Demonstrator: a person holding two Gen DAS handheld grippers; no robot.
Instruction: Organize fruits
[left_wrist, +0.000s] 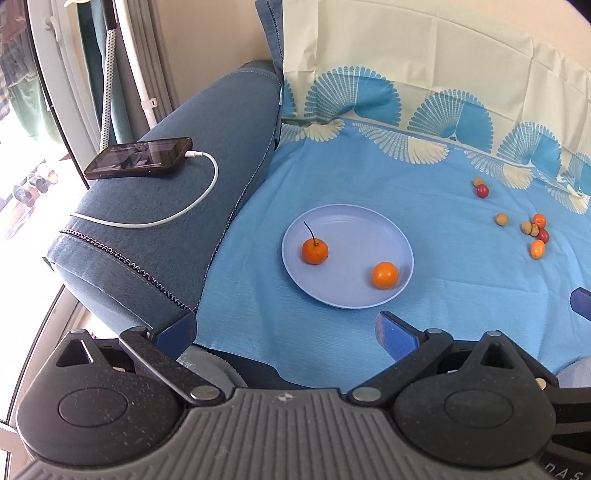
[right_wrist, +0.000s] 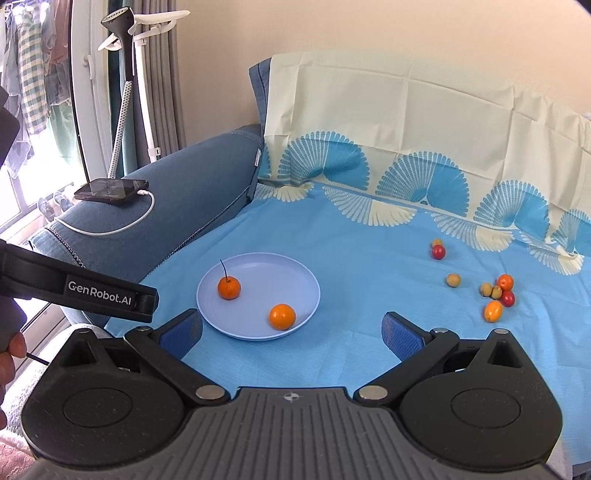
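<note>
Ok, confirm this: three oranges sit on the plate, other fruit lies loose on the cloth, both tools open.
Not quite: the plate holds two oranges, one with a stem and one without, as the right wrist view shows. The rest is correct.

Bright daylight enters from the tall window (left_wrist: 22, 122) at the far left, which is blown out to white. The round pale-blue plastic plate (left_wrist: 354, 229) and blue patterned cloth (left_wrist: 461, 280) are evenly lit and sharp, with soft shadows. Fisheye distortion bends straight lines at the edges; the corners darken.

Blue sheet (right_wrist: 351, 236) on sofa: plate (right_wrist: 258, 332), scattered fruits (right_wrist: 495, 291).
</note>
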